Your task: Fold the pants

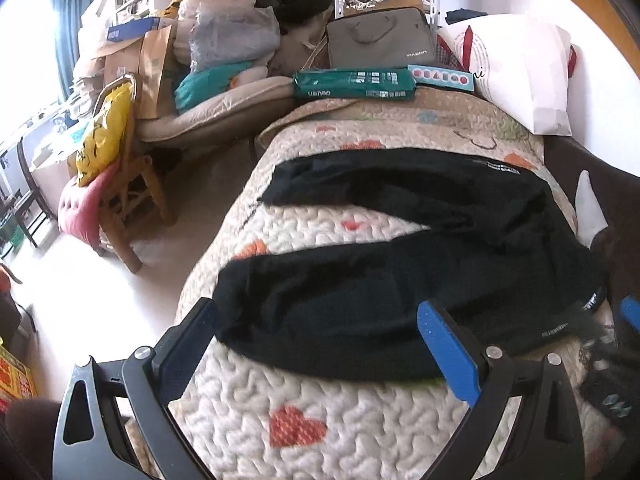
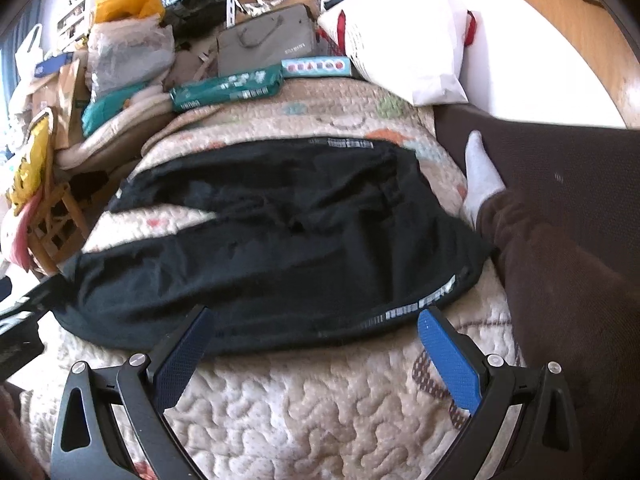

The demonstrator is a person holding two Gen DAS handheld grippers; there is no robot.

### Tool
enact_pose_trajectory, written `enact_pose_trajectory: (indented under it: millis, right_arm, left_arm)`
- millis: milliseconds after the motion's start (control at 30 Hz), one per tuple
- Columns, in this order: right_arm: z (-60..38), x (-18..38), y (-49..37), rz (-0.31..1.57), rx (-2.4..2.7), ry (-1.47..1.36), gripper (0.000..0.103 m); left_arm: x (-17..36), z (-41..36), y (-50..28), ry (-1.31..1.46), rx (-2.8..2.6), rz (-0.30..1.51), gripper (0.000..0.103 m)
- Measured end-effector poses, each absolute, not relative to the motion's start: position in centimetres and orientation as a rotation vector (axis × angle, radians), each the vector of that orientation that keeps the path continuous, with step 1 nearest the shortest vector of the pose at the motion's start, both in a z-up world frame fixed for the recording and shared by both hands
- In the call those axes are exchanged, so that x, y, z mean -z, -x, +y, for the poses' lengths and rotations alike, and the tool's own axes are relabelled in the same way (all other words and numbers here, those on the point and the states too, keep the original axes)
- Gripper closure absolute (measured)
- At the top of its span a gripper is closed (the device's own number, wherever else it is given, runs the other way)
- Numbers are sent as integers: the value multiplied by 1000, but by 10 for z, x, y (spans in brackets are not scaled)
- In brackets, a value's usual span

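Quilt with heart and doodle print covers the bed and carries everything below. Black pants lie flat across its middle, unfolded: waistband at the right edge, the two legs running toward the left edge and splayed apart, a wedge of bare quilt between them. Near leg ends just short of the left edge; far leg ends a little inside it. White printed band runs along the waistband hem on the near side.

White pillow sits at the far right corner against the wall. Grey bag stands behind the far edge. Green pack and a pale blue box lie side by side along the far edge.

A leg in brown trousers with a white sock rests beside the quilt's right edge, near the waistband.

Left gripper: jaws spread wide, hovering over the near leg, holding nothing. Right gripper: jaws spread wide, above the near hem of the pants by the waistband; contact with cloth cannot be told.
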State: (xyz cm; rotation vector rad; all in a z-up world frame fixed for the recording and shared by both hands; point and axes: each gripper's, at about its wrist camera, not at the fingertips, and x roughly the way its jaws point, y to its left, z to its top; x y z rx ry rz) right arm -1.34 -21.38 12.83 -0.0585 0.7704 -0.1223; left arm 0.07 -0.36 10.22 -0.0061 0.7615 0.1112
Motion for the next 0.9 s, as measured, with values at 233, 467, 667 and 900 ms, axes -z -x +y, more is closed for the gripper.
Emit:
enact_pose_trajectory:
  millis: [233,467,667,900]
  right_arm:
    - [-214,-162,-12,761,42,89,0]
    - [-229,-178,-70,827,-16,159,0]
    - [-244,-178,-139,858,-63,203,0]
    - [-254,-155,-233,907,-146,226,0]
  left_arm:
    - [-113,10,-37,-21,-85,758,3]
    - [-116,20,-77,-30,-77,759,3]
    - [-116,27,-132,-23,-7,773,3]
    - [-98,48,-213,-26,33,810,3]
